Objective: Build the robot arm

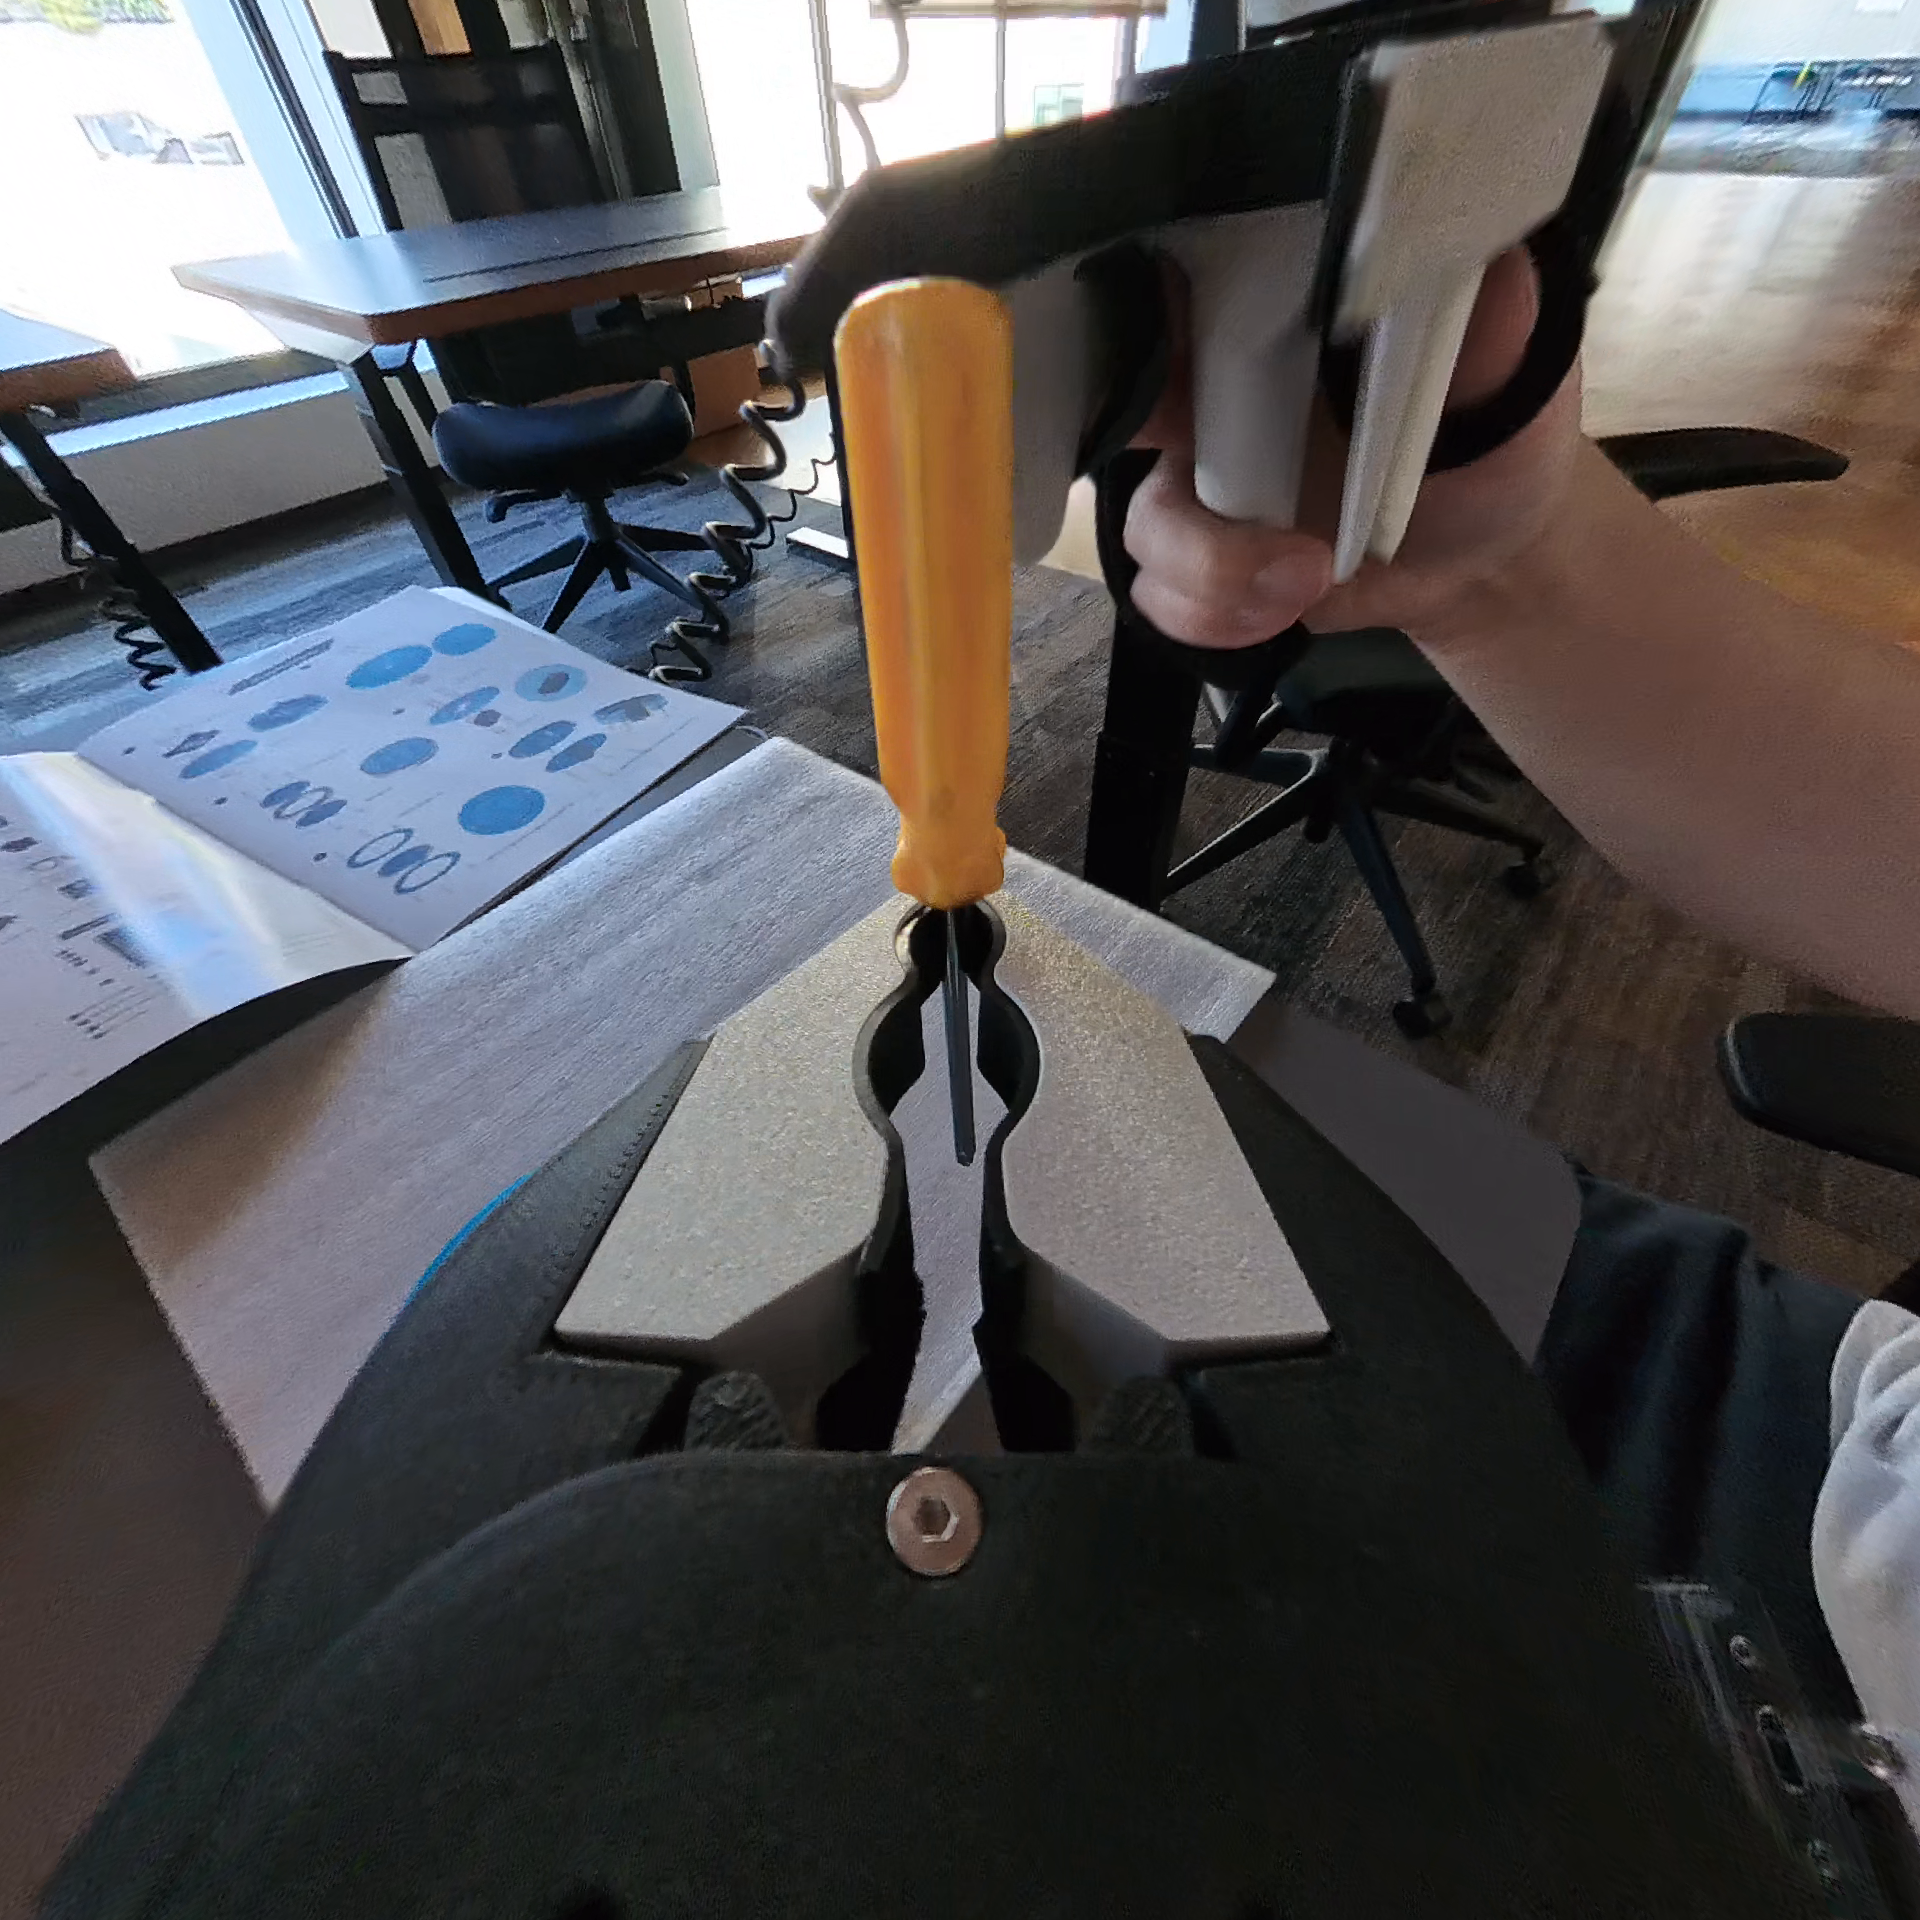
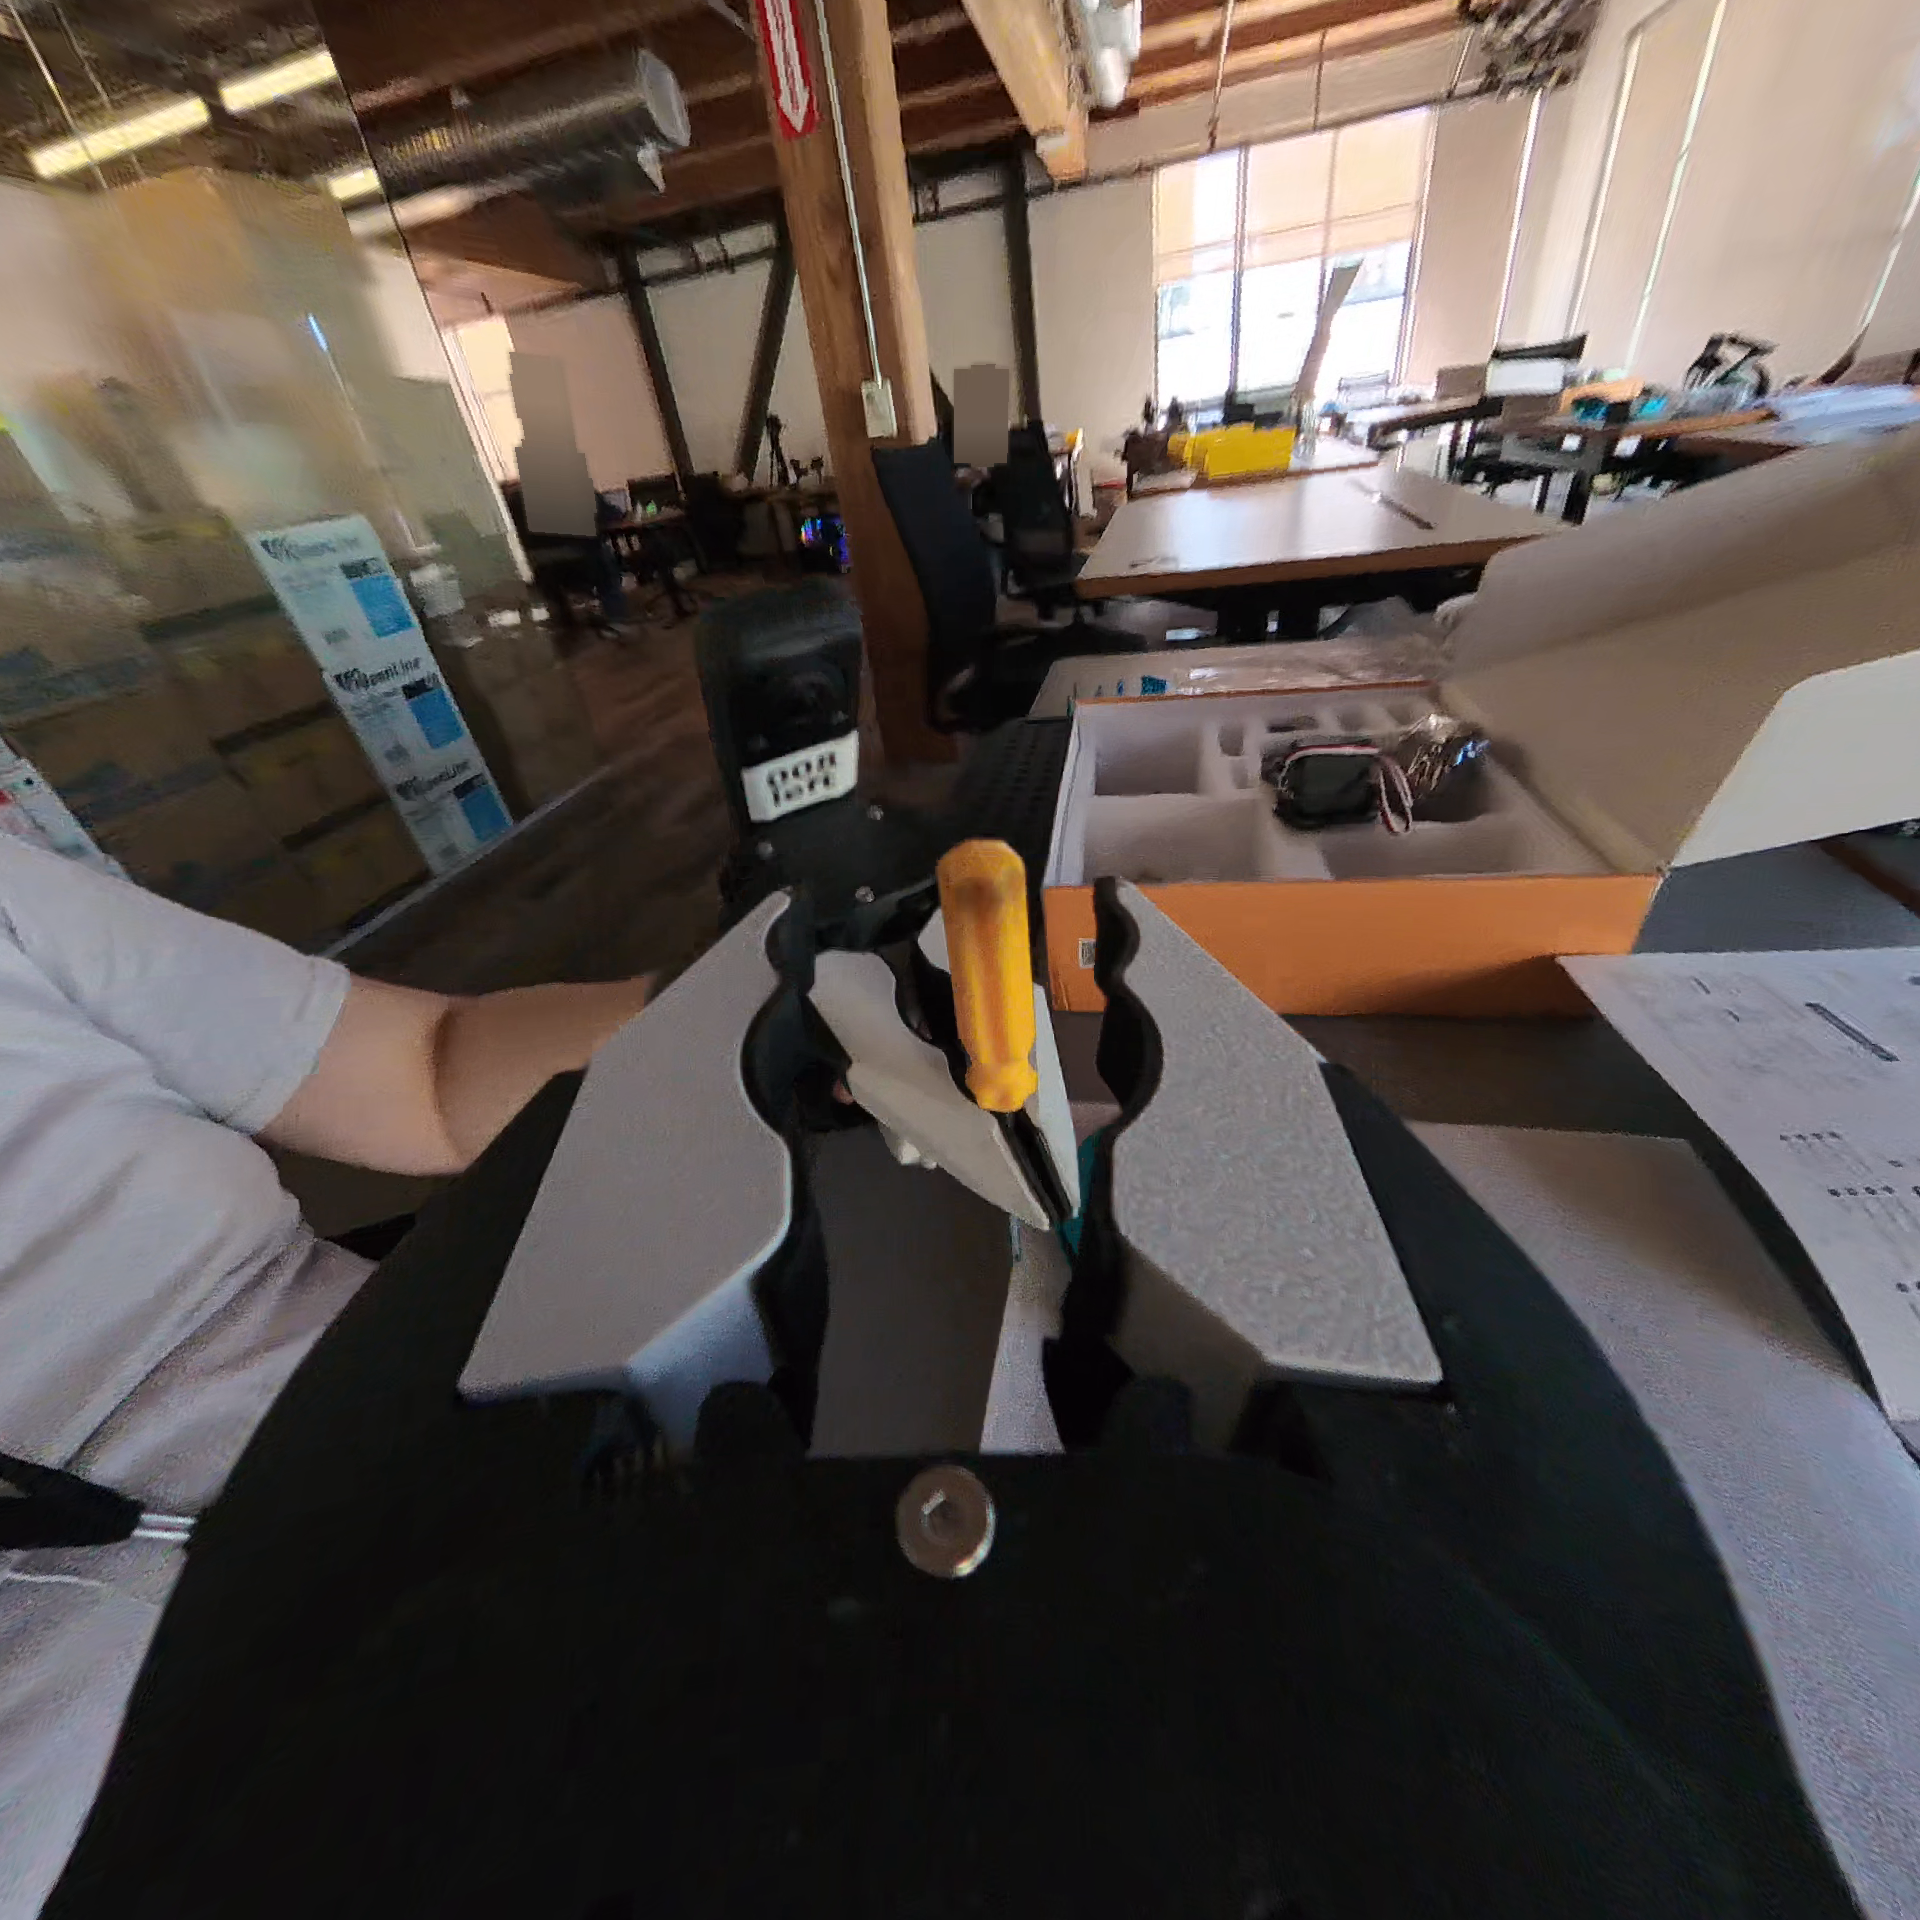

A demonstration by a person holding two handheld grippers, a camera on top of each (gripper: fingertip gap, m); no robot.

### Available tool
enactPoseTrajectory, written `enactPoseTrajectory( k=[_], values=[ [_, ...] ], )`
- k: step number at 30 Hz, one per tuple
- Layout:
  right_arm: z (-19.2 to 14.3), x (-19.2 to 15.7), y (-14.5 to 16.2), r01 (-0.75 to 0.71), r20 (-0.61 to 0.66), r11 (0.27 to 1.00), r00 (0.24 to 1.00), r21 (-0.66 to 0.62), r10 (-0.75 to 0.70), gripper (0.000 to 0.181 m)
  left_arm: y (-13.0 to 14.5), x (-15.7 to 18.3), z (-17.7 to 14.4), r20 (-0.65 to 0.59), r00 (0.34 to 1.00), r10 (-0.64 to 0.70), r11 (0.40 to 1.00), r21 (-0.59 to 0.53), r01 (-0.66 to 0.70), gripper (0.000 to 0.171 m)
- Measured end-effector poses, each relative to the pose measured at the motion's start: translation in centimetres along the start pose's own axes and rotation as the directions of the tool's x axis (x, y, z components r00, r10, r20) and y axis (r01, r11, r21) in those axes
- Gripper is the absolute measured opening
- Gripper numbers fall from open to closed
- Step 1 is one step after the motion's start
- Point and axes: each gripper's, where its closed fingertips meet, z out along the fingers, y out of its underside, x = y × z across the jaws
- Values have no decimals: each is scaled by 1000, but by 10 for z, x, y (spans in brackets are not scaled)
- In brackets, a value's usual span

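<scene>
My left gripper (image 1: 951, 925) is shut on the thin metal shaft of a screwdriver (image 1: 930, 582). Its orange handle sticks out forward past the fingertips, and the tip lies between the fingers. My right gripper (image 2: 948, 899) is open and empty, with its jaws wide apart. The left gripper (image 2: 1039, 1210) and the screwdriver (image 2: 987, 987) sit in the gap between them without touching. In the left wrist view the right gripper (image 1: 1304, 520) hovers above and to the right of the handle, held by a hand.
A white foam sheet (image 1: 623, 935) covers the table under the grippers. An open printed booklet (image 1: 416, 748) lies at the left; it also shows in the right wrist view (image 2: 1818, 1091). An open orange box with a foam insert (image 2: 1351, 935) stands behind. Desks and office chairs (image 1: 582, 447) surround the table. Left tips to right tips: about 9 cm.
</scene>
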Motion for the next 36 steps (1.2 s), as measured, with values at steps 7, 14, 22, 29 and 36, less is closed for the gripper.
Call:
enactPoseTrajectory(
  k=[7, 14, 22, 29, 36],
  values=[
    [39, 14, 3, 66, 48, 996, 997, -63, -63, 16, 2, -18, -18, 40, 998, 46, 999, -20, -45, 6],
    [47, 31, 18, 95, -31, 991, 995, -95, -98, 17, -16, -32, -37, 64, 996, 57, 996, 66, -61, 21],
    [47, 44, 25, 71, -61, 993, 995, -96, -77, 17, -8, -45, -27, 121, 988, 92, 994, 41, -97, 16],
    [52, 50, 35, 48, -57, 992, 997, -114, -55, 17, 3, -51, -26, 124, 989, 74, 996, 34, -79, 16],
    [52, 52, 36, 44, -58, 992, 997, -116, -51, 17, 5, -51, -26, 122, 990, 64, 997, 35, -69, 15]
  ],
)
